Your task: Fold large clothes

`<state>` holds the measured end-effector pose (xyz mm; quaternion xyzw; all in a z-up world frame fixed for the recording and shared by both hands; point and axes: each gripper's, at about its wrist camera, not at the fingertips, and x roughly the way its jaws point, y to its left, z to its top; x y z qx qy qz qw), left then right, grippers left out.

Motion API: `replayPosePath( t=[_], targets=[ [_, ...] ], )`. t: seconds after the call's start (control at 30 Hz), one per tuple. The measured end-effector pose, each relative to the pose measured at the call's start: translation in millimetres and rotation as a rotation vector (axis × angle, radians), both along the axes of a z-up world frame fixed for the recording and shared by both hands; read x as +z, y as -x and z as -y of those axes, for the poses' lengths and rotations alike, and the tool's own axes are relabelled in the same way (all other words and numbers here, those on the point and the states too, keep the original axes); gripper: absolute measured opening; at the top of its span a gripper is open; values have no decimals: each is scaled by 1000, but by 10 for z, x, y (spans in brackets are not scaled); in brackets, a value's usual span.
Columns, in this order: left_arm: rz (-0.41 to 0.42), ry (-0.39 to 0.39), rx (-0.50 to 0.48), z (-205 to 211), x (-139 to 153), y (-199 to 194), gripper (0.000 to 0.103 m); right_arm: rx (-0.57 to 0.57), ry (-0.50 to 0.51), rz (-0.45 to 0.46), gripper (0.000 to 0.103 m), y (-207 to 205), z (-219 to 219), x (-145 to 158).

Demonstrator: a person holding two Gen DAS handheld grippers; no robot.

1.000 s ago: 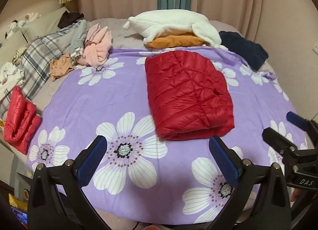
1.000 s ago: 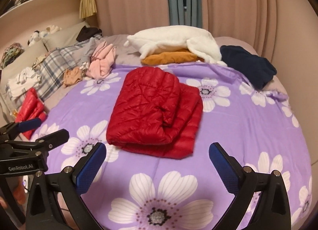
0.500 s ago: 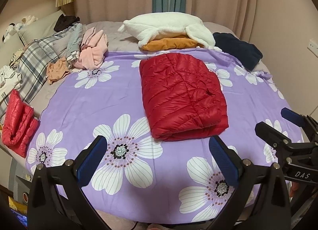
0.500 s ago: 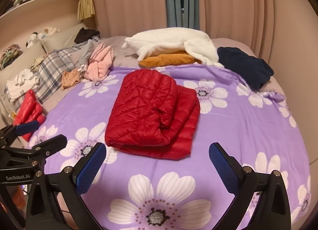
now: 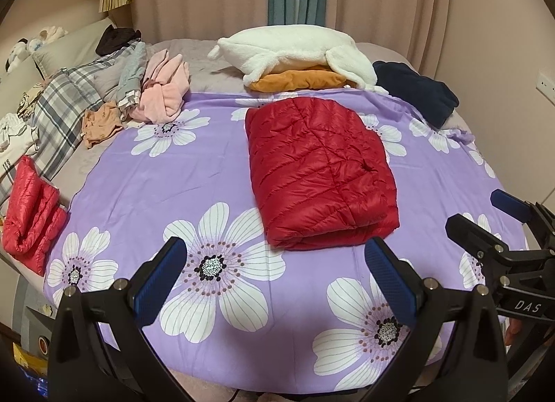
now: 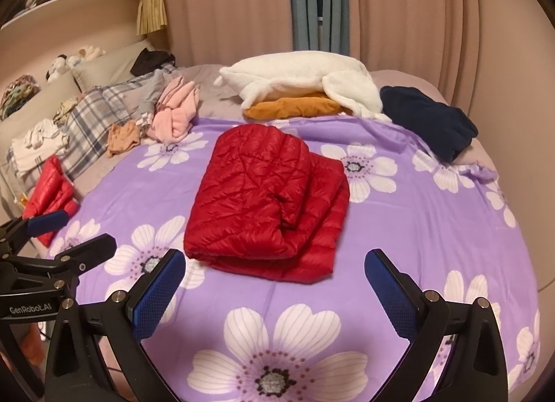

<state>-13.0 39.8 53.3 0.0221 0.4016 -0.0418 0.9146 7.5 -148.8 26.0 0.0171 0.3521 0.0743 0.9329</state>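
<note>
Red quilted down jacket (image 5: 321, 173), folded into a thick rectangular bundle, lying in the middle of the purple floral bedsheet (image 5: 180, 176); in the right wrist view its layered edges show on the side nearer that camera (image 6: 267, 200). Left gripper (image 5: 275, 278): blue-padded fingers spread wide, empty, held over the near edge of the sheet, short of the jacket. Right gripper (image 6: 274, 289): fingers likewise spread wide, holding nothing, just short of the jacket's near edge (each gripper appears at the margin of the other's view). Behind the jacket: white fleece garment (image 5: 295, 49) stacked on an orange one (image 5: 298, 80); navy garment (image 5: 414, 94) to the right. Left side: pink garment (image 5: 163, 93) crumpled beside a plaid blanket (image 5: 59, 110); a second red padded item (image 5: 29, 214) at the bed's near left edge.
</note>
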Motion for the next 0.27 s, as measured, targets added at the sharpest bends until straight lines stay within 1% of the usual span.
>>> replayPosePath(
  t=[0.27],
  targets=[
    [7,3,-2,-8,27,-8,103,3,0,2,102,-32,12,23]
  ],
)
